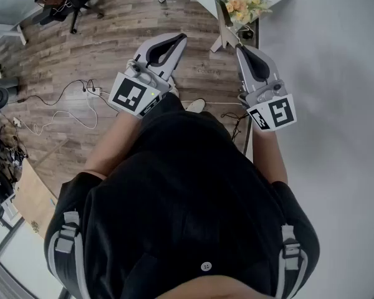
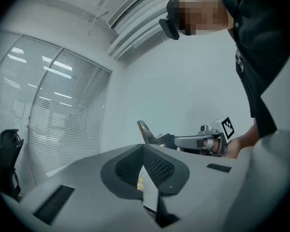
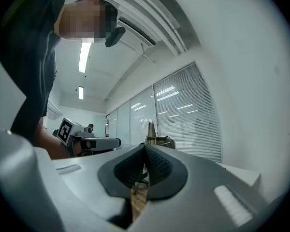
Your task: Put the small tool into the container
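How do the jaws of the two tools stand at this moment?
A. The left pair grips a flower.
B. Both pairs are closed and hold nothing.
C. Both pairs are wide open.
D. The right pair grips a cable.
B: in its own view the left tool shows its jaws pressed together with nothing between them, and so does the right tool.

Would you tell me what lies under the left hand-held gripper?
I see wooden floor, with white cables just beside it. The floor straight below is covered by the left hand-held gripper and the person's black shirt.
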`<move>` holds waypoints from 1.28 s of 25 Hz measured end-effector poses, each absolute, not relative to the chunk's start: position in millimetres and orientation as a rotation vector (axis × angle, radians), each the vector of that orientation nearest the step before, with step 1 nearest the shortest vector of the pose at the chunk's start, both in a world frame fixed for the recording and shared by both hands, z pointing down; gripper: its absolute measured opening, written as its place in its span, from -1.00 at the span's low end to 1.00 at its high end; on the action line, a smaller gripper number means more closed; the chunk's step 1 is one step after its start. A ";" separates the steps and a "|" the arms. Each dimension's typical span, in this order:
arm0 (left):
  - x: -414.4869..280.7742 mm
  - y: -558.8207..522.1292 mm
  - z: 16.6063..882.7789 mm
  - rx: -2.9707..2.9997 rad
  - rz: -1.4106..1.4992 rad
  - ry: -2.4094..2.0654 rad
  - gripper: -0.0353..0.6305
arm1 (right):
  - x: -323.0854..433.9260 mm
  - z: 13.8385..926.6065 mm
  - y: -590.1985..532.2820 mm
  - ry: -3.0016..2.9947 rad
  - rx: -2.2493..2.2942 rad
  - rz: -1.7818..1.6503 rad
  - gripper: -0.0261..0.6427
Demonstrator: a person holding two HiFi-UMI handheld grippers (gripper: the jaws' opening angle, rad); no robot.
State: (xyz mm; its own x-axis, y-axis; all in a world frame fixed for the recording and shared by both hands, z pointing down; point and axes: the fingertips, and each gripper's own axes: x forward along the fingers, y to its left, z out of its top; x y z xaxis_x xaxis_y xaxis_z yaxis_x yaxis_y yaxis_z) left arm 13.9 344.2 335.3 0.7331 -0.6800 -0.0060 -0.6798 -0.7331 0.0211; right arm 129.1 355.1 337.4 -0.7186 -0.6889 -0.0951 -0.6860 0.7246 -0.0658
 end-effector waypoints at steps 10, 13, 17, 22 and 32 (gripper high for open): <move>18.8 347.7 332.0 2.904 -0.014 -1.150 -0.87 | 132.1 334.5 357.8 2.794 -1.074 -0.127 -0.89; 17.9 348.3 333.3 2.901 -0.008 -1.165 -0.87 | 131.3 334.5 357.3 2.776 -1.052 -0.156 -0.89; 17.4 348.7 332.7 2.902 -0.009 -1.190 -0.87 | 131.7 335.3 356.3 2.771 -1.035 -0.162 -0.89; 3.9 339.9 335.6 2.886 -0.003 -1.210 -0.87 | 119.6 335.3 348.8 2.795 -1.026 -0.151 -0.89; -32.2 283.3 331.6 2.875 -0.026 -1.175 -0.87 | 79.9 329.6 289.9 2.825 -1.052 -0.177 -0.89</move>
